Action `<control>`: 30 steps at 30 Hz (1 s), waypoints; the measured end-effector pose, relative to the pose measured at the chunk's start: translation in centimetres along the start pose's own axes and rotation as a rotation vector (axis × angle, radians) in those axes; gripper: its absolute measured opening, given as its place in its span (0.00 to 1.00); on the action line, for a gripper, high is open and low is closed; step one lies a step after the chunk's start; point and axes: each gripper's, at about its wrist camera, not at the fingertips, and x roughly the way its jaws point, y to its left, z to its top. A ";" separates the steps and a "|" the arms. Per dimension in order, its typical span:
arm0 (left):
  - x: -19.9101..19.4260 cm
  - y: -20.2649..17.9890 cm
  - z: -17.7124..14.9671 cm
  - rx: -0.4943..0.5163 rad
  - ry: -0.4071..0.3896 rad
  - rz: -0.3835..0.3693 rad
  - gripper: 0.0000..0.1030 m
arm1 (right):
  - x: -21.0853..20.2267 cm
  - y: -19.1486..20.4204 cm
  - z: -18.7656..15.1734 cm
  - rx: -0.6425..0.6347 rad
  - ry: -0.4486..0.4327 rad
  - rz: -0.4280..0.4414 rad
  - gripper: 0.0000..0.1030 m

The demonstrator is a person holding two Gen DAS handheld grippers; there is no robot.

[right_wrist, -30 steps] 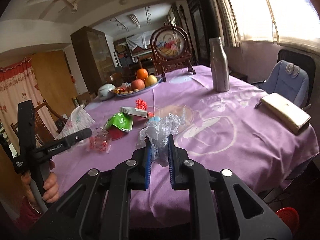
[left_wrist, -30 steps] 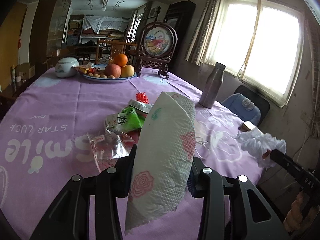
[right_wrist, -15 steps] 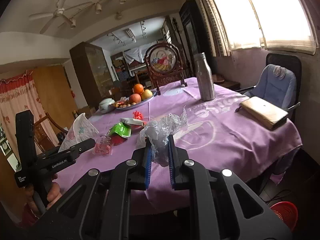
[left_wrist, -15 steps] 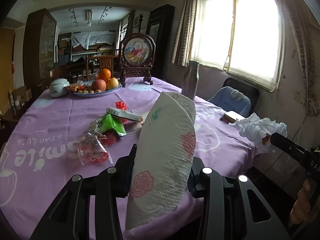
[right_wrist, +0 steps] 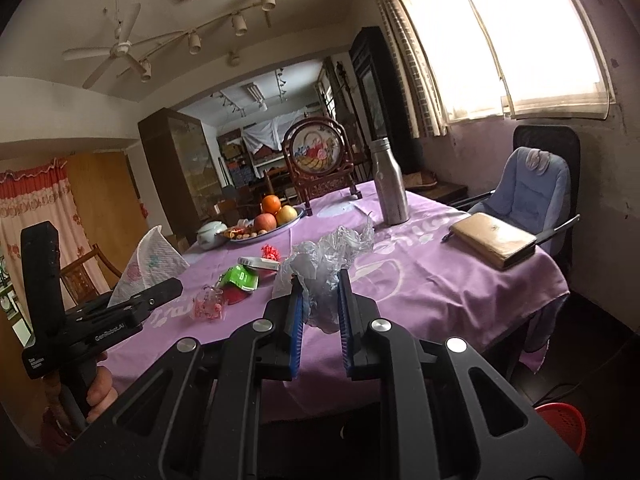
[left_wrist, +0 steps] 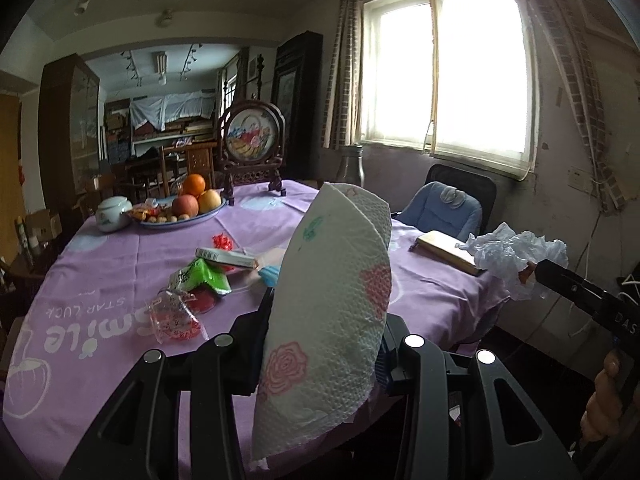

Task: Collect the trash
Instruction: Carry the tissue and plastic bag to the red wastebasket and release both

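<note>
My left gripper [left_wrist: 324,344] is shut on a white paper towel [left_wrist: 332,312] printed with pink roses, held upright off the near edge of the table; it also shows in the right wrist view [right_wrist: 150,266]. My right gripper [right_wrist: 319,312] is shut on a crumpled clear plastic wrapper [right_wrist: 326,260], which also shows in the left wrist view [left_wrist: 516,256]. On the purple tablecloth [left_wrist: 100,280] lie a green packet [left_wrist: 202,278], a clear wrapper with red print [left_wrist: 174,318], a flat box [left_wrist: 226,257] and a red bow [left_wrist: 222,241].
A fruit plate [left_wrist: 184,210], a white jar [left_wrist: 112,213] and a framed round picture [left_wrist: 252,148] stand at the back. A steel bottle [right_wrist: 390,184] and a tan wallet [right_wrist: 494,238] are on the right side. A blue-cushioned chair [right_wrist: 532,188] and a red basket [right_wrist: 560,426] are beside the table.
Both grippers have pulled back and up from the table with their trash still held. The table looks farther away and its near edge and the floor show.
</note>
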 end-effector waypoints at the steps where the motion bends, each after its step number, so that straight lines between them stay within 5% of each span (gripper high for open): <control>1: -0.2 -0.3 0.1 0.006 -0.004 -0.004 0.40 | -0.2 -0.1 0.0 0.001 -0.002 -0.002 0.18; 15: 1.4 -4.6 -0.2 0.062 0.035 -0.092 0.40 | -1.4 -3.6 -0.4 0.044 0.002 -0.077 0.18; 30: 7.2 -11.9 -2.9 0.150 0.177 -0.250 0.40 | -0.8 -13.0 -3.7 0.196 0.136 -0.261 0.18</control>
